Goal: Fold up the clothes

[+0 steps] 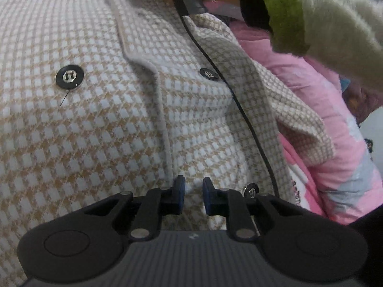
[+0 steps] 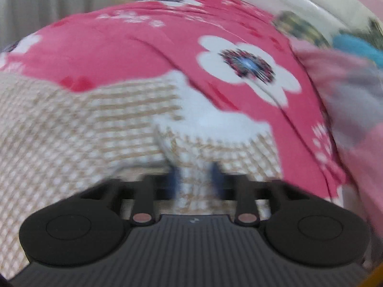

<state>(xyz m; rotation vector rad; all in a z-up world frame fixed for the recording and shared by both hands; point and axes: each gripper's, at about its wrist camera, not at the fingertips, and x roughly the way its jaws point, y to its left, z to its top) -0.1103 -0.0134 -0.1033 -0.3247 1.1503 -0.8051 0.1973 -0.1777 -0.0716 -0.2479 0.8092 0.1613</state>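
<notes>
The left gripper (image 1: pixel 194 195) hovered slightly open over the checked jacket (image 1: pixel 107 124), gripping nothing. The right gripper (image 2: pixel 195 179), blurred, straddled the jacket's cuff (image 2: pixel 215 138); its grip was unclear.

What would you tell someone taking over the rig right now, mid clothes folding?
Left gripper: open, hovering low over the front of the checked jacket, gripping nothing.
Right gripper: view is motion-blurred; its fingers sit either side of a raised fold of the jacket, but whether they are closed on it cannot be told.
The jacket lies spread on the pink floral bedspread, buttons facing up, collar and one front edge rumpled.
Done: no finished fold is visible.
Left: likely smooth it, fold sleeves and sides in, then fold it over.
</notes>
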